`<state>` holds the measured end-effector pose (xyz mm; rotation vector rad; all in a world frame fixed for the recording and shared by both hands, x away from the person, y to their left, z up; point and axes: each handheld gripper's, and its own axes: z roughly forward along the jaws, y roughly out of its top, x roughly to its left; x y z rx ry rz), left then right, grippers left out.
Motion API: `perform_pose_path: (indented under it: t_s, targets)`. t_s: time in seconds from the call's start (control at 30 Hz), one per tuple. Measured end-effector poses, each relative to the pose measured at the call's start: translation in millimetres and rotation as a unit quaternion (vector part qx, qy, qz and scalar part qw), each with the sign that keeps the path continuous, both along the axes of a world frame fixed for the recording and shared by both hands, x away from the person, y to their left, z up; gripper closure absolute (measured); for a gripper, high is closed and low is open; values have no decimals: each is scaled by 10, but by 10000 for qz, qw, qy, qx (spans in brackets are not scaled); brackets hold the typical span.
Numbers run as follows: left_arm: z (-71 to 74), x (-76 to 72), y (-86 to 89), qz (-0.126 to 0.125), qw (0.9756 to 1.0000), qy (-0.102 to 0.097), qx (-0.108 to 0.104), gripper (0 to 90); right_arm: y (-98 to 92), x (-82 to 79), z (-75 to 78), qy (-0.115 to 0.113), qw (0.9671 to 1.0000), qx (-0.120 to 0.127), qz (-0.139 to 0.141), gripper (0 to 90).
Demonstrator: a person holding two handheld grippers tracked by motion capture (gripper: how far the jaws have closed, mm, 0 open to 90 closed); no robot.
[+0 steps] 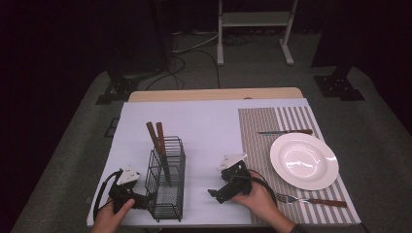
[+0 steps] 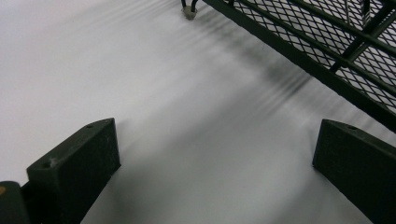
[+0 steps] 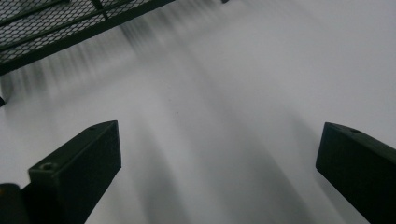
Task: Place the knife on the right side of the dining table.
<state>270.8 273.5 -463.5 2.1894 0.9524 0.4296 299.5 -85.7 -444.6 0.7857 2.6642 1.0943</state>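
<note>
Between both grippers, wire caddy (image 1: 166, 182), plate (image 1: 303, 160) far right

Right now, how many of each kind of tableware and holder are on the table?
Wire basket: 1
Wooden-handled utensils standing in the basket: 2
Plate: 1
Knife: 1
Fork: 1
Striped placemat: 1
Total: 7

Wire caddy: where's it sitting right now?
In the high view the wire caddy stands on the white sheet at the table's near left, between the left hand-held gripper and right hand-held gripper, two brown-handled utensils upright inside.
</note>
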Motion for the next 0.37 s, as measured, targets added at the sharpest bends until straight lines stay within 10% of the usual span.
perform_pose_path:
  t_s: [0.37]
  targets:
    - [0,0,-1,2,10000,1,2,0,58,-10,-129,-15,9999,-114,78,0]
